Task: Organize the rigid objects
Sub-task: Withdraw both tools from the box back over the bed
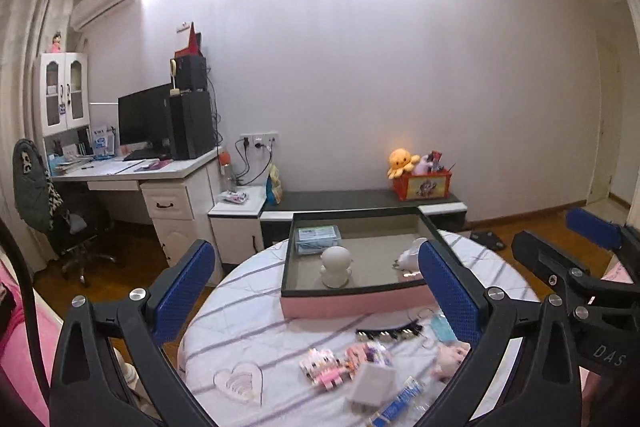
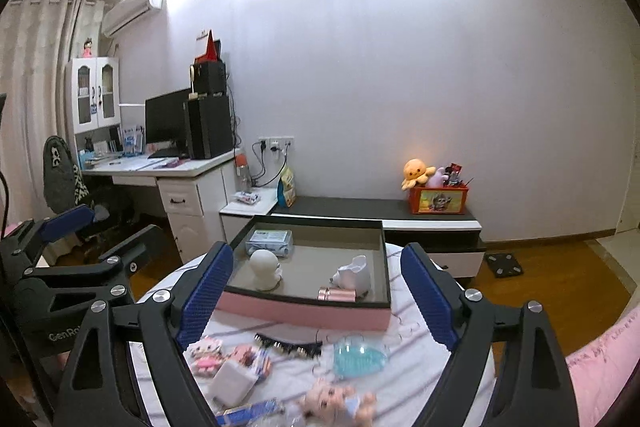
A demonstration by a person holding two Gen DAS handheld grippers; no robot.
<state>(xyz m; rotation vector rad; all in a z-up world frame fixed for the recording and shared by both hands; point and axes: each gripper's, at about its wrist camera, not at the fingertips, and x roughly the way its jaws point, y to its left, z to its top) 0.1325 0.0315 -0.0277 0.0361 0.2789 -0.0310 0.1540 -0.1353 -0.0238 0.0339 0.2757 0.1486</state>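
Note:
A pink box with dark rim stands on the round striped table; it also shows in the right wrist view. Inside are a white figurine, a clear case, a white shoe-like toy and a rose-gold tube. In front lie a black hair clip, a white charger block, pink block toys, a doll, a teal mask and a heart plate. My left gripper and right gripper are open and empty above the table.
A blue-labelled tube lies at the table's front. Behind the table are a low black-topped cabinet, a red toy box and a desk with monitor. Wooden floor surrounds the table; pink bedding at the right.

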